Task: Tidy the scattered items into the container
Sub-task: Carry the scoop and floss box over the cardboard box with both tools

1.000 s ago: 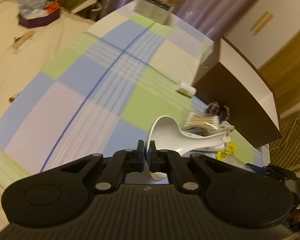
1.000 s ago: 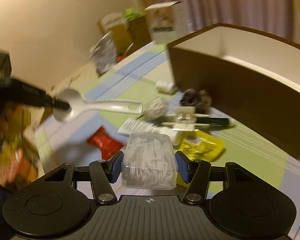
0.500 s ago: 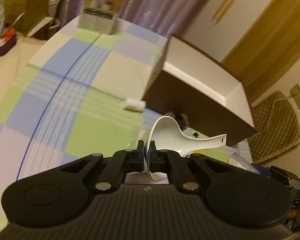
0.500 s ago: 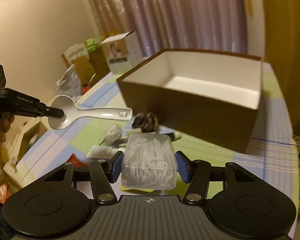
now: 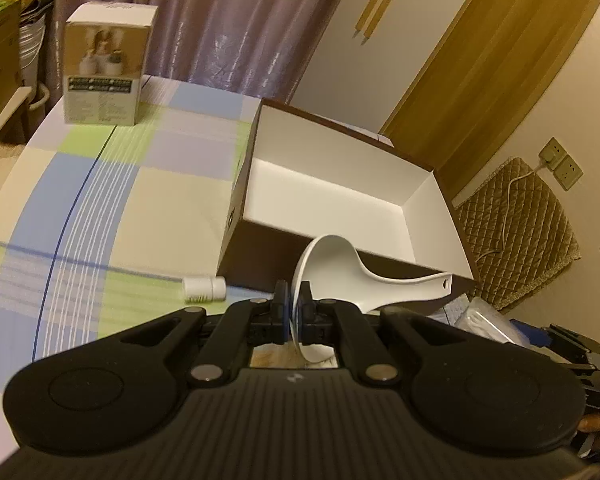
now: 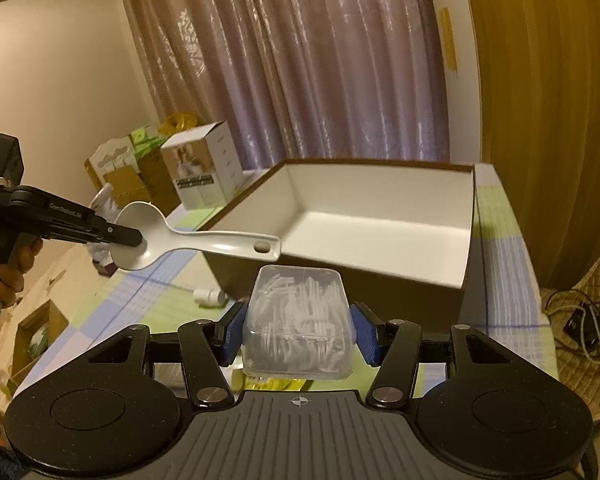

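Observation:
My left gripper [image 5: 293,312] is shut on the bowl rim of a white plastic spoon [image 5: 340,272], whose handle points right over the near wall of the brown box with a white inside [image 5: 340,184]. My right gripper [image 6: 298,334] is shut on a clear plastic box of white picks [image 6: 298,320], held above the table just before the box [image 6: 380,216]. The spoon [image 6: 188,236] and the left gripper [image 6: 132,236] also show in the right wrist view, left of the box. The box holds nothing that I can see.
A small white bottle [image 5: 204,289] lies on the checked tablecloth [image 5: 100,200] by the box's near left corner; it also shows in the right wrist view [image 6: 210,297]. A white carton [image 5: 104,68] stands at the table's far end. A yellow packet [image 6: 276,384] lies under my right gripper.
Both grippers have risen and moved toward the box with their loads. The box's inside has come into view and the scattered items on the table have dropped out of sight.

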`<state>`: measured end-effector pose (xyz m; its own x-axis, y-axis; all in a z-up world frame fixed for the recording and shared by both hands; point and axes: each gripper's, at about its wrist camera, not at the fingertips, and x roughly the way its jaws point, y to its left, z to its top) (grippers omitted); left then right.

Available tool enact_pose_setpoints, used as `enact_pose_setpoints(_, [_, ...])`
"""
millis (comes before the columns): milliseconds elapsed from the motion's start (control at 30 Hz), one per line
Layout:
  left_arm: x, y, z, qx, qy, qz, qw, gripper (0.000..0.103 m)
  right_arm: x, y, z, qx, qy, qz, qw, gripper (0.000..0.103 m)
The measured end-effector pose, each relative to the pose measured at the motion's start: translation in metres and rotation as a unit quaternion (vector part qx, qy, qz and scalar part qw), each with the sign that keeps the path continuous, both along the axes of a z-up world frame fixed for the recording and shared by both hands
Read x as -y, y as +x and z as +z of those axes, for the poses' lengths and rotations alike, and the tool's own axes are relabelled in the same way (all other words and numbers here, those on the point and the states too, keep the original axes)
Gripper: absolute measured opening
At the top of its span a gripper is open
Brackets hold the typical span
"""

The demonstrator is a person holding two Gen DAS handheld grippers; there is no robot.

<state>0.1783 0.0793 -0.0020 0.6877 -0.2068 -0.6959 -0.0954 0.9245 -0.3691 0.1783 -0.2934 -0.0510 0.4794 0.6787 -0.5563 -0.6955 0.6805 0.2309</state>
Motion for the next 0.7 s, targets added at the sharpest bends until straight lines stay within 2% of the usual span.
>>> enact_pose_setpoints(400, [0.000, 0.049, 0.017, 0.028, 0.009, -0.024, 0.9993, 0.001, -0.021, 0.039, 0.023, 0.055, -0.001, -0.016, 0.998, 0.058])
enact_pose_setpoints(700, [-0.003, 0.076, 0.026, 0.040, 0.026, -0.034, 0.9983, 0.001, -0.038, 0.074, 0.025, 0.072, -0.012, -0.014, 0.997, 0.058])
